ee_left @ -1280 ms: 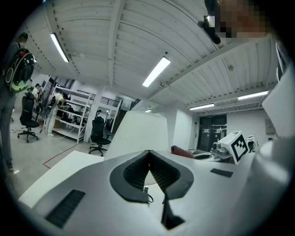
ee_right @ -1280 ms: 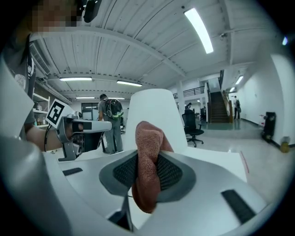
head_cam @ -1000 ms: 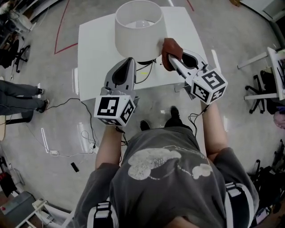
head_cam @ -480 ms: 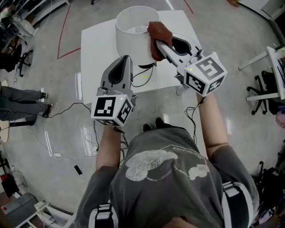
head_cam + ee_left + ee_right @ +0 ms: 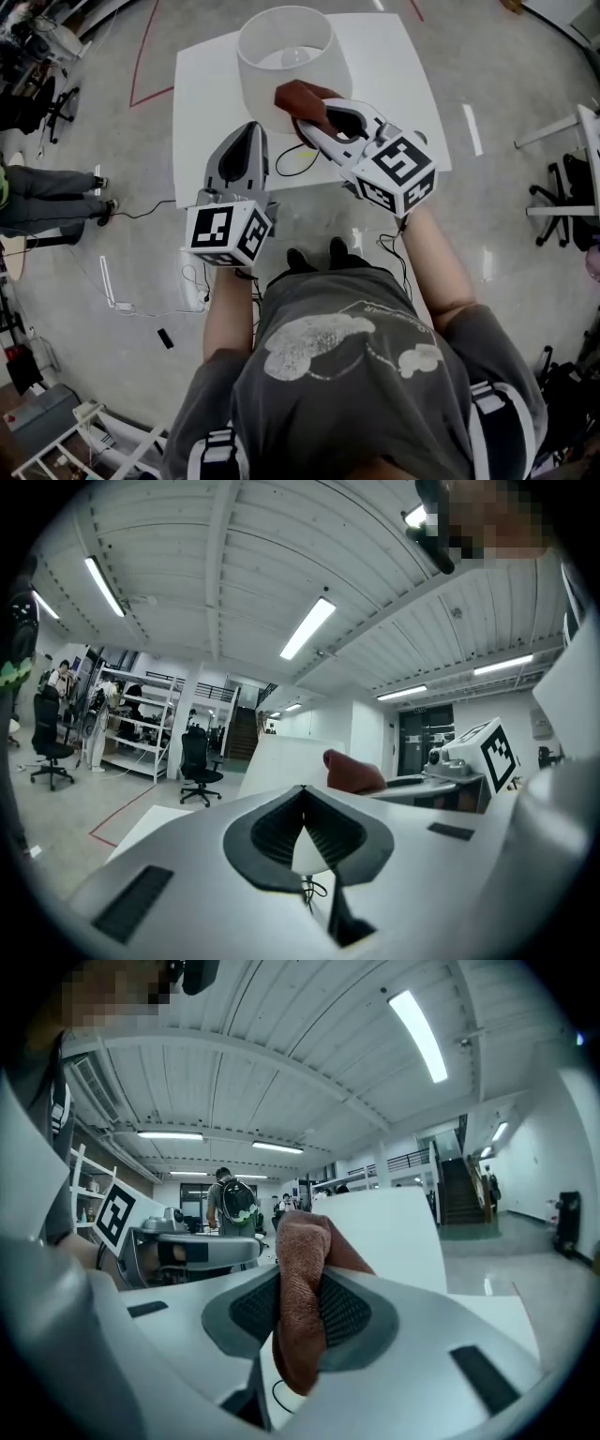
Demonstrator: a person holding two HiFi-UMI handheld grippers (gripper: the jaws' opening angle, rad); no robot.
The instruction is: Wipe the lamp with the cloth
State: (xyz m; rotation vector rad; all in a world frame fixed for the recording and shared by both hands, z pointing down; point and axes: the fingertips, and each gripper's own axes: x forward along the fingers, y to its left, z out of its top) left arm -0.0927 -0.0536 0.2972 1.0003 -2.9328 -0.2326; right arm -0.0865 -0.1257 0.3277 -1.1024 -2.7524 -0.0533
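Cloth [image 5: 298, 96] in outstretched right gripper [image 5: 306, 119] at lamp [image 5: 281, 58]

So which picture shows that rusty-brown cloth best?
The right gripper view: the cloth fills the middle, pinched between the jaws, weave visible. The head view shows it small, at the lampshade. The left gripper view shows only a distant brown lump.

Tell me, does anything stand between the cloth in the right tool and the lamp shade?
No, nothing visible stands between them. The cloth, clamped in the right tool, appears to rest against the near side of the lamp shade.
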